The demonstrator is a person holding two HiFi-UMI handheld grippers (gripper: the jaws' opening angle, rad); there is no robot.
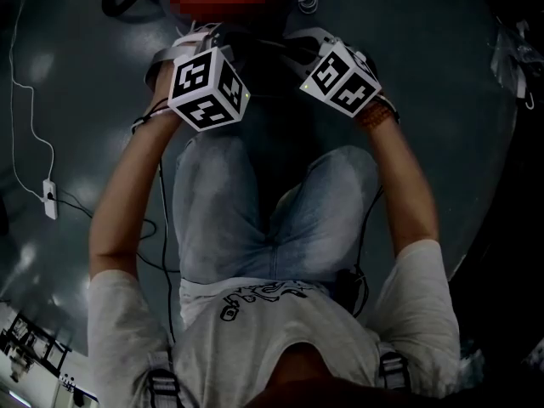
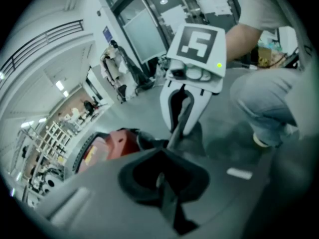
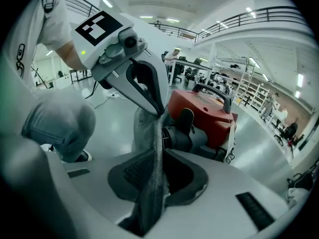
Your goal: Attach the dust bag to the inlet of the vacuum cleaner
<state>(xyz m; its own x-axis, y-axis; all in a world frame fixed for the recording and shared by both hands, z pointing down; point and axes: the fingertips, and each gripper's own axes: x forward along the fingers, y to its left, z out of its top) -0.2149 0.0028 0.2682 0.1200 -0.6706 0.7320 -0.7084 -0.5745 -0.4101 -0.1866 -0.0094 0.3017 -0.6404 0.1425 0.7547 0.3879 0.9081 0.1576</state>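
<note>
Grey cloth of the dust bag (image 3: 147, 128) hung bunched between the two tools, just in front of the black inlet (image 3: 178, 136) of the red vacuum cleaner (image 3: 204, 108), which sat on the floor (image 3: 107, 116). The left tongs (image 2: 162, 183) were clamped tight on the bag's upper edge. The right tongs (image 3: 159, 172) stood narrowly parted, with the cloth running loose through their gap.

The bag's mouth could not be made out. Doing the step well likely meant finding that mouth, gripping it on two sides, spreading it and squaring it to the inlet before pushing on.

The person's bent knee (image 3: 55, 118) and shoe (image 3: 82, 157) crowded one side. The vacuum's handle (image 3: 214, 91) rose just behind the inlet. A white cable (image 1: 21, 100) lay well apart.
</note>
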